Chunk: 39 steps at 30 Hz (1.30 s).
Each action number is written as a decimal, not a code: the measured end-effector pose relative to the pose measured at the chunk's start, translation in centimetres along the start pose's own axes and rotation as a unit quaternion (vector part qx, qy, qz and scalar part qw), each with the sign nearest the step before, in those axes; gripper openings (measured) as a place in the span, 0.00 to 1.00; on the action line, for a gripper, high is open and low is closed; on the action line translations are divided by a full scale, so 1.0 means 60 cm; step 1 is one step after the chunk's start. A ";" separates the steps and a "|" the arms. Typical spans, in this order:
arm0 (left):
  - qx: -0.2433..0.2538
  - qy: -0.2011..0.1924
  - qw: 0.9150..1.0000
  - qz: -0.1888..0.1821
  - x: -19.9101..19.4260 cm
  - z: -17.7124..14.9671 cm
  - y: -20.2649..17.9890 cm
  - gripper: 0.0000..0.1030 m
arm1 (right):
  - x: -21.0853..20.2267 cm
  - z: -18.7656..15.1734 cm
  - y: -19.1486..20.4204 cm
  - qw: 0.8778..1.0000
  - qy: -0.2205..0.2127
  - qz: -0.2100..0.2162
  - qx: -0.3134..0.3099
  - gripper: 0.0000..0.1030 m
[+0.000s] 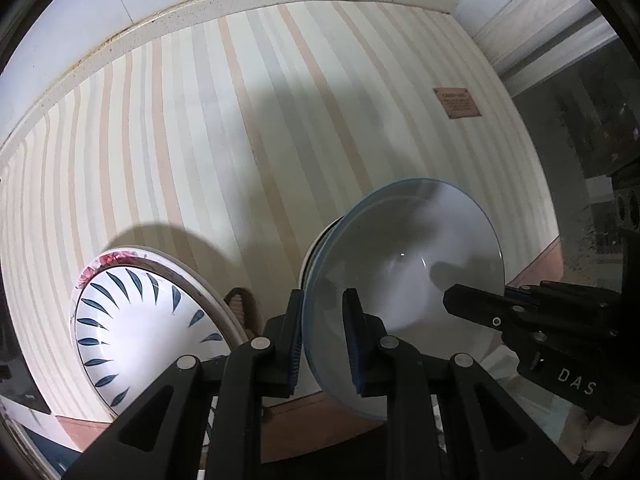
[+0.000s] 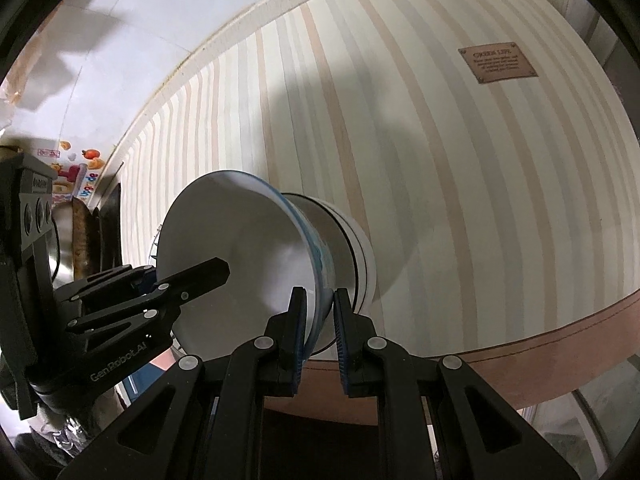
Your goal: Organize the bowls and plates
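**Both grippers pinch the rim of one bowl over a striped mat**

The bowl point(image 1: 404, 276) is smooth, glossy white ceramic inside, flaring from a narrow base to a wide, thin rim edged in pale blue; in the right wrist view its outer wall point(image 2: 320, 256) carries a faint blue pattern. It sits nested on a second white bowl point(image 2: 352, 240) with dark rings around its side, so the two form a short stack standing on the mat point(image 1: 240, 120).

The left gripper point(image 1: 322, 340) is clenched on the top bowl: its two black fingers, faced with ribbed blue pads point(image 1: 354, 344), sit one on the outside and one on the inside of the near rim. The right gripper point(image 2: 320, 336) grasps the same bowl likewise, with the rim wedged between its ribbed pads (its fingers are nearly parallel and close together). Each gripper appears in the other's camera as a black, jointed metal frame reaching in at the far side of the rim, so the two hold opposite edges.

The mat is a flat, matte sheet with cream, grey and peach stripes, a brown stitched border and a small brown label point(image 2: 498, 64) with unreadable lettering. Left of the stack in the left wrist view, well apart from it, a white plate with dark blue leaf strokes point(image 1: 140, 328) rests in a larger dish point(image 1: 120, 261) with a pink floral rim.
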<state>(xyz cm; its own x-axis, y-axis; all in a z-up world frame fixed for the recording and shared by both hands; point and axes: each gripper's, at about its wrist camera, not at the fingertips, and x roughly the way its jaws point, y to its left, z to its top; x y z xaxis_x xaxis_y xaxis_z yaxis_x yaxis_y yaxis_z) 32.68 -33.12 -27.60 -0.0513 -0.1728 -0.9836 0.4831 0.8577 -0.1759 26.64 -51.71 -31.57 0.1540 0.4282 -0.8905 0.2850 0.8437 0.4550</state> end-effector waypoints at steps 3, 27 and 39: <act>0.005 0.007 1.000 0.010 0.009 0.001 -0.003 0.17 | 0.013 0.002 0.002 1.000 0.008 -0.005 -0.001 0.15; 0.021 0.001 0.999 0.034 0.008 -0.001 -0.009 0.17 | 0.017 0.000 0.004 1.000 0.013 -0.025 0.000 0.20; 0.059 -0.076 0.994 0.057 -0.112 -0.067 -0.031 0.24 | -0.058 -0.047 0.018 0.997 -0.043 -0.063 -0.008 0.60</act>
<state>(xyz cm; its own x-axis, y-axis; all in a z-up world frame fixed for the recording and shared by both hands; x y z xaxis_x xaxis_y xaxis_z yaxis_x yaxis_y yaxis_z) 28.59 -31.62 -20.81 0.1383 -0.1569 -0.9779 0.5776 0.8148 -0.0490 23.74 -51.35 -28.03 0.1982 0.2899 -0.9363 0.2921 0.8944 0.3388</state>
